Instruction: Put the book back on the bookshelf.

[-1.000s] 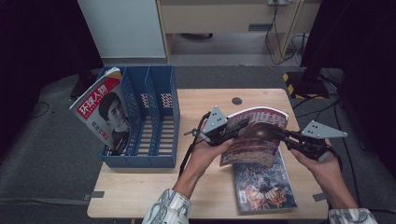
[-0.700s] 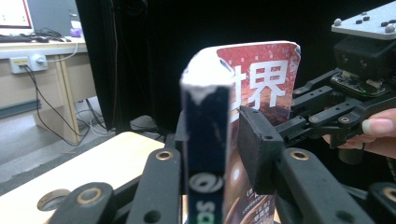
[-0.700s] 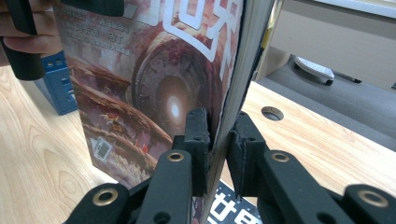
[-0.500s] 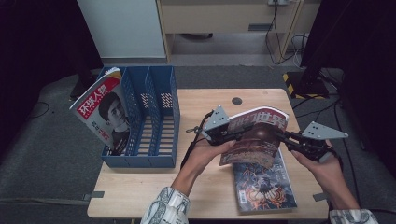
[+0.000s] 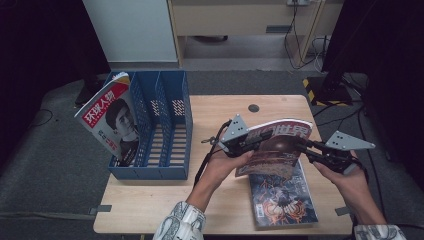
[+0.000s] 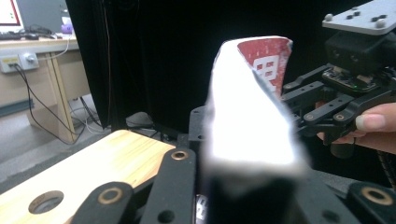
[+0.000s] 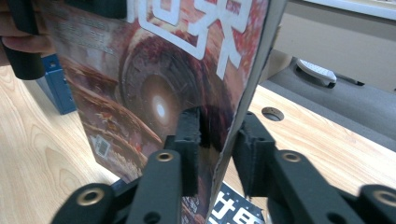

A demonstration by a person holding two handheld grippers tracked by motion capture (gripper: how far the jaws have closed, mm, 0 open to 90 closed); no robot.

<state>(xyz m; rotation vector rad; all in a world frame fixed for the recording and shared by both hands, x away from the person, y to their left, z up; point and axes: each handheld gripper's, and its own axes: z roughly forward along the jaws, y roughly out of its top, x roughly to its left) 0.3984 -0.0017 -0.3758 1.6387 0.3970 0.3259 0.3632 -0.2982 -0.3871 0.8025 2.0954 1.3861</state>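
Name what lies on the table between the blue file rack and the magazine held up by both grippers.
Bare wooden tabletop separates the blue file rack from the held magazine, seen in the high view.

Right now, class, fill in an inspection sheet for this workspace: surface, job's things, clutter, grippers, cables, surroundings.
Surface: wooden table, round hole near its far edge.
Job's things: red magazine held tilted above the table; second magazine flat beneath it; blue file rack with a magazine leaning in its left slot.
Clutter: nothing seen.
Grippers: left gripper grips the red magazine's left edge; right gripper has its jaws on either side of the right edge.
Cables: one trails from the left gripper; more on the floor beyond.
Surroundings: dark curtains, wooden desk behind.
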